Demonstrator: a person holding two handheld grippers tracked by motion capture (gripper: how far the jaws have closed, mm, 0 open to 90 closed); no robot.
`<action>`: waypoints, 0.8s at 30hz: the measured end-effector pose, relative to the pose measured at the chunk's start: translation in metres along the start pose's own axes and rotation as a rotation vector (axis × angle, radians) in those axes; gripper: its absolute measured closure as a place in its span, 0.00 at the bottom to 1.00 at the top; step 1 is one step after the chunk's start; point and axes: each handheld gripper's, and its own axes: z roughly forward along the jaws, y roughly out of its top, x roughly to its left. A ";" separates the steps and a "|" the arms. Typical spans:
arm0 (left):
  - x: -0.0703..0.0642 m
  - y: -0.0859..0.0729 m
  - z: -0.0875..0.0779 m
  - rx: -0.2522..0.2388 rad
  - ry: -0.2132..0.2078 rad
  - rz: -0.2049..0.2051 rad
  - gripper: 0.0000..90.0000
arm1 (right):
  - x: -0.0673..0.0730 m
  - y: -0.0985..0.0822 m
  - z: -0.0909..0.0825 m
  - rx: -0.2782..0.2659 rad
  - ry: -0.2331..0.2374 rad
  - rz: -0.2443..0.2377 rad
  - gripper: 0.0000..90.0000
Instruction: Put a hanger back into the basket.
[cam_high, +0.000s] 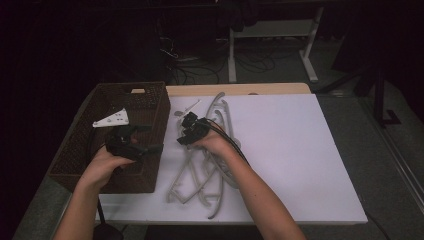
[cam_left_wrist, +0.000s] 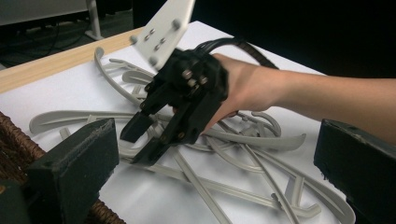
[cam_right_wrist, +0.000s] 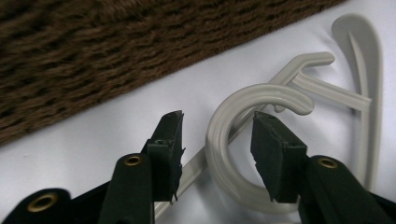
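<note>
The right gripper (cam_right_wrist: 217, 140) stands half open, its jaws either side of a grey hanger's hook (cam_right_wrist: 233, 116), pads not pressing it. That hanger tops a pile of hangers (cam_high: 205, 175) just beside the brown wicker basket (cam_high: 150, 175). Over the basket, the left gripper (cam_high: 137, 142) gapes wide, empty.

The room is dimly lit; the white bench top (cam_high: 280, 150) is brightest, the surroundings toward twelve o'clock nearly black. Near jaws are softly blurred.
</note>
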 end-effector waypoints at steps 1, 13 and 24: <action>0.000 0.000 0.000 0.000 0.000 0.000 0.00 | -0.001 0.000 0.003 0.007 0.003 0.005 0.60; 0.000 0.000 -0.001 -0.004 0.000 0.001 0.00 | -0.004 -0.001 0.007 0.000 0.007 0.018 0.82; 0.000 0.000 0.000 -0.003 -0.003 0.002 0.00 | -0.009 0.004 -0.025 -0.103 0.018 0.072 0.83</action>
